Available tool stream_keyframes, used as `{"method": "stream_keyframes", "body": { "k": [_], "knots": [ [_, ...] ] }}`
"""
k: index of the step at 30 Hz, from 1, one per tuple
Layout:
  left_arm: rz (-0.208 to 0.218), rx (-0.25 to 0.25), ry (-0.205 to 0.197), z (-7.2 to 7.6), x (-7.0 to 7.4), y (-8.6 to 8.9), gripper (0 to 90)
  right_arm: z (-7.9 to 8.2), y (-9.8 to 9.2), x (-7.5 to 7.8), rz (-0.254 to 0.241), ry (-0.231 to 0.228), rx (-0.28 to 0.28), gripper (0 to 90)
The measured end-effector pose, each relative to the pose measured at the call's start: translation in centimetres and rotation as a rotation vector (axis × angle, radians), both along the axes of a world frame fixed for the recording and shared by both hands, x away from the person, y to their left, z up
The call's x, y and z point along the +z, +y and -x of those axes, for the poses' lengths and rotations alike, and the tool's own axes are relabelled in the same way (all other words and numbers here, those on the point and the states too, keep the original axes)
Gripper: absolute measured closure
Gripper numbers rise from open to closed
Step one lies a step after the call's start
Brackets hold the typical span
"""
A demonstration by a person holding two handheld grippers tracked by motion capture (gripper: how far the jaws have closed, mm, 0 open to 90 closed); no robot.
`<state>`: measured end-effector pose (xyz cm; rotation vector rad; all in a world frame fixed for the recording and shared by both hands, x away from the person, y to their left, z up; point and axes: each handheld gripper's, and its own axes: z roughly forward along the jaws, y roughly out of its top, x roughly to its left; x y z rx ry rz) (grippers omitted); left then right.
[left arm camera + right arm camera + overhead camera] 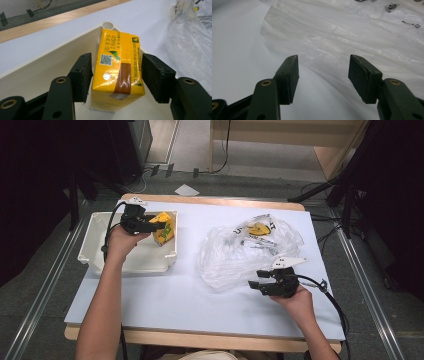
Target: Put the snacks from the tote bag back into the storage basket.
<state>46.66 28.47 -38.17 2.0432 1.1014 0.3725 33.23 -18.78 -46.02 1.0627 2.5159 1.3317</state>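
carton between parted jaws in the bin; right gripper parted at the bag edge

the table (165, 305) carries a white top sheet with a wooden edge at the near and far sides. on its left part stands a white plastic bin (100, 251), rectangular and open at the top. on the right part lies a clear plastic bag (227, 257), crumpled and flattened, with printed marks and a yellow item (260, 228) showing through near its far end. bin and bag are well apart.

the yellow carton (117, 67) is inside the bin, at the bin's far right corner, close to the rim. in the left gripper view it stands tilted, with a qr code, a small round foil seal and a brown band on its upper face. in the high view it shows against the bin's right wall.

the left gripper (116, 75) is held over the bin and points at the carton. its jaws stand wide, one pad on each side of the carton. the left pad is just at the carton's edge; the right pad stands clear of it with a visible gap. the carton is released, not clamped.

the right gripper (323, 75) is held low near the front right of the table, just beside the near edge of the bag. its jaws are parted with nothing between the pads. the bag's edge lies just ahead of them, and the white sheet shows beneath.
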Motion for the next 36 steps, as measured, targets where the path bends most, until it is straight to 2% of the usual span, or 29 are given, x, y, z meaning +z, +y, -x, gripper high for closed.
{"method": "stream_keyframes", "body": {
  "k": [2, 9, 11, 13, 19, 25, 29, 36],
  "knots": [
    [-0.013, 0.005, 0.004, 0.2, 0.2, 0.1, 43.7, 0.0, 0.0, 0.0, -0.002, -0.001, 0.000, 43.1],
    [-0.016, 0.008, 0.003, 1.0, 0.9, 0.3, 43.5, 0.0, -0.1, 0.2, -0.005, -0.005, -0.003, 43.1],
    [-0.031, 0.013, 0.000, 1.2, 1.1, 0.3, 44.1, -0.1, -0.1, 0.2, -0.007, -0.005, -0.006, 43.1],
    [-0.018, 0.016, 0.009, 1.4, 1.3, 0.5, 44.0, -0.2, -0.1, 0.2, -0.012, -0.007, -0.008, 43.1],
    [-0.016, 0.029, 0.018, 2.4, 2.0, 1.1, 43.9, -0.4, -0.1, 0.3, -0.016, -0.007, -0.006, 43.1],
    [-0.016, 0.043, 0.026, 3.4, 2.0, 1.5, 44.1, -0.6, 0.0, 0.3, -0.019, -0.010, -0.002, 43.2],
    [-0.006, 0.043, 0.008, 4.1, 1.8, 1.6, 48.3, -0.8, 0.1, 0.3, -0.020, -0.011, 0.002, 43.2],
    [0.008, 0.029, 0.012, 5.1, 1.4, 1.7, 54.7, -1.0, 0.3, 0.3, -0.016, -0.011, 0.007, 43.3]
  ]
}}
